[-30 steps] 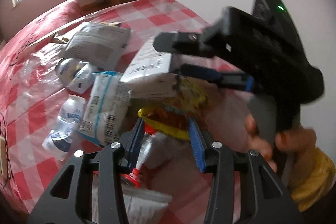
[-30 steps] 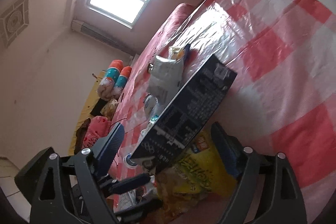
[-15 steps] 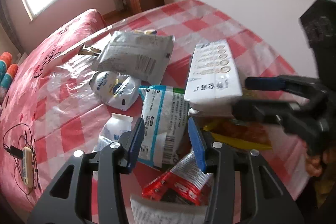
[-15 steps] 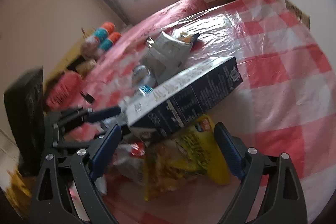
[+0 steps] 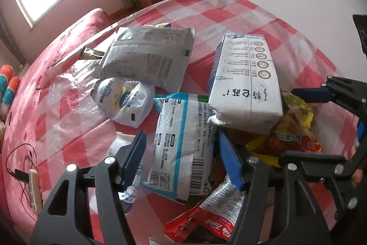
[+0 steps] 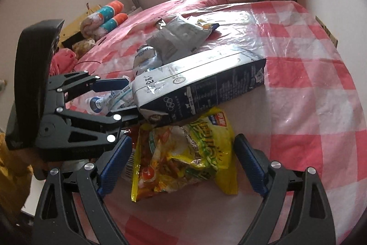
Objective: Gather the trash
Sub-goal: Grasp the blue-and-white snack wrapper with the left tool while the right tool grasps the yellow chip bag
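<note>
Crinkly foil and plastic wrappers lie heaped on the red-checked tablecloth [image 5: 229, 6], and both tools stand over the near end of the pile. From the left wrist view, the left gripper [image 5: 181, 157] has its jaws parted; they have just been opening, and the blue-edged white wrapper [image 5: 183, 146] lies between the blue pads without being pressed, so nothing is grasped. At one o'clock from it the milk carton [image 5: 245, 82] rests tilted on top of the yellow noodle packet [image 6: 183, 153], with a grey foil bag [image 5: 146, 56] at eleven o'clock and a crushed white bottle [image 5: 123, 102] just below that. A red snack wrapper [image 5: 206, 217] lies at the bottom edge, under the gripper. In the right wrist view the right gripper [image 6: 181, 162] is spread wide and empty, its pads either side of the yellow packet but apart from it. To do this pick well, each tool would best commit to one piece: the left should sink until its pads straddle the white wrapper's middle, then pinch firmly, since thin film slips. The right would do better to close on the packet's bunched middle, and lift slowly, because the carton leaning on it may slide off.
</note>
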A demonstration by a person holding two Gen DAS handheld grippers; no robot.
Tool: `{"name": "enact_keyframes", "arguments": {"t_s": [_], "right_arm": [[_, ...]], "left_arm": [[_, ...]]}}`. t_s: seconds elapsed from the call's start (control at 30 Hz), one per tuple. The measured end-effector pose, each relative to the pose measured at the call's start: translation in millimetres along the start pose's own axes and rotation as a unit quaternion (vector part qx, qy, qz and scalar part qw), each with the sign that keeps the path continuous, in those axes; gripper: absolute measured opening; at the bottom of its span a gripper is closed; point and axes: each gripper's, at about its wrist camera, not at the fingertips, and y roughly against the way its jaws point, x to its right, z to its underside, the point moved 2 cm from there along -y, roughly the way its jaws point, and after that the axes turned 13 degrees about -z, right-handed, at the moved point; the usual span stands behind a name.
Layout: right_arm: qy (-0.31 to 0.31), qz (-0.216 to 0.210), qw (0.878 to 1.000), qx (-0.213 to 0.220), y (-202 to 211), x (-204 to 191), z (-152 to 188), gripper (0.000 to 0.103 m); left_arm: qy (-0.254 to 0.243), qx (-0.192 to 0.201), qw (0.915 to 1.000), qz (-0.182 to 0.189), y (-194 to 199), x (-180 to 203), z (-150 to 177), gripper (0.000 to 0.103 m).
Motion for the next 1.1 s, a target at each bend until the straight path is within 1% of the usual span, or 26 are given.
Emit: {"name": "enact_keyframes", "arguments": {"t_s": [0.03,0.07,0.1,0.2,0.27,0.4,0.47,0.57,0.67,0.8,0.93,1.1], "right_arm": [[0.005,0.004,1.0,-0.002,-1,-1,0,0.089],[0.013,0.011,1.0,-0.005,-3,-3,0,0.089],[0.019,0.017,1.0,-0.007,-5,-5,0,0.089],[0.031,0.028,0.999,-0.009,-6,-7,1,0.089],[0.032,0.027,0.999,-0.008,-7,-6,1,0.089],[0.034,0.037,0.999,-0.006,-6,-6,1,0.083],[0.039,0.045,0.998,-0.007,-5,-7,3,0.082],[0.046,0.056,0.997,-0.008,-6,-8,4,0.077],[0.046,0.059,0.997,-0.007,-5,-8,4,0.074],[0.049,0.06,0.997,-0.005,-4,-10,6,0.07],[0.047,0.059,0.997,0.0,-1,-10,7,0.067],[0.033,0.046,0.998,0.013,5,-9,10,0.066]], "left_arm": [[0.002,-0.001,1.0,0.0,0,0,0,0.065],[0.003,-0.001,1.0,0.0,0,0,1,0.062],[0.004,-0.003,1.0,0.002,-1,1,1,0.055],[0.011,-0.006,0.9999,0.003,0,2,1,0.045],[0.018,-0.007,0.9998,0.001,1,1,1,0.042],[0.032,-0.01,0.9994,0.003,3,-3,1,0.037],[0.04,-0.01,0.9991,0.003,4,-6,1,0.035],[0.051,-0.008,0.9987,0.003,6,-10,3,0.034],[0.067,-0.004,0.9978,0.005,11,-16,5,0.033],[0.089,0.014,0.9959,0.01,26,-27,8,0.032],[0.112,0.032,0.993,0.018,44,-37,12,0.032],[0.142,0.057,0.9876,0.035,66,-52,19,0.031]]}}
